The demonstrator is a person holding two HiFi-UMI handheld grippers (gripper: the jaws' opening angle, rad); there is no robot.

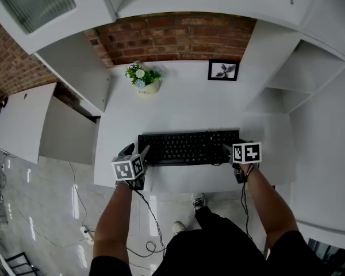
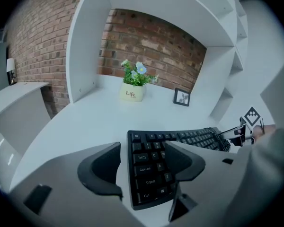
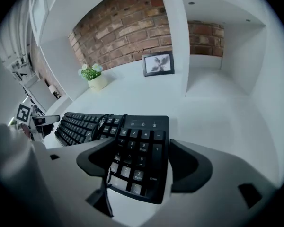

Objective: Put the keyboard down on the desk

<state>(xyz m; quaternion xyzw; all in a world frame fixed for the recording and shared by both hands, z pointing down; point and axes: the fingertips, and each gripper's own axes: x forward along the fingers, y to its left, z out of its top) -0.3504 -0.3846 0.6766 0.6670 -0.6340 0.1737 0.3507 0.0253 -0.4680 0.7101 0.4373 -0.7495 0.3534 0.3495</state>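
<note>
Left tool (image 2: 146, 168) is spread: one jaw sits just off the keyboard's (image 2: 180, 138) short end, a sliver of tabletop (image 2: 85, 122) showing between, and the other is over the keys. Right tool (image 3: 139, 162) straddles the number-pad end likewise, pinching nothing I can see. The keyboard seems to lie flat near the tabletop's front edge. I judge it light, stiff, smooth plastic, long enough to tip, so I hold both ends level, minding the cable (image 3: 102, 122) looped across the keys.
</note>
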